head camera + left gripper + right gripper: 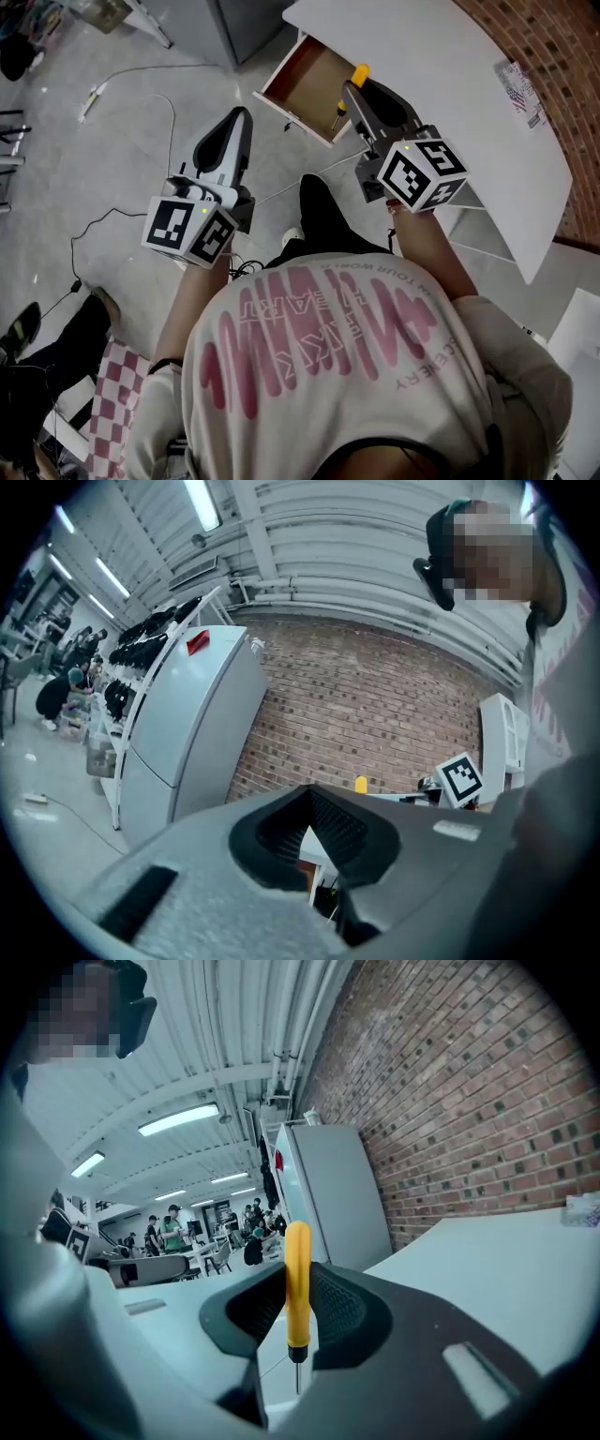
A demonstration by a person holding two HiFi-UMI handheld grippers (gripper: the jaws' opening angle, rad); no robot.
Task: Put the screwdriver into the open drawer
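Note:
My right gripper is shut on a screwdriver with a yellow handle. The tool stands upright, handle up, its thin shaft pointing down. In the head view it hangs by the near right corner of the open drawer, whose brown inside shows under the white table. My left gripper is lower left of the drawer, over the floor, with its jaws together and nothing between them. The left gripper view catches the yellow handle and the right gripper's marker cube.
A brick wall runs behind the table, and a paper lies on the tabletop. Cables trail over the grey floor at the left. A grey fridge stands beyond the table. A white shelf unit stands under the table's right end.

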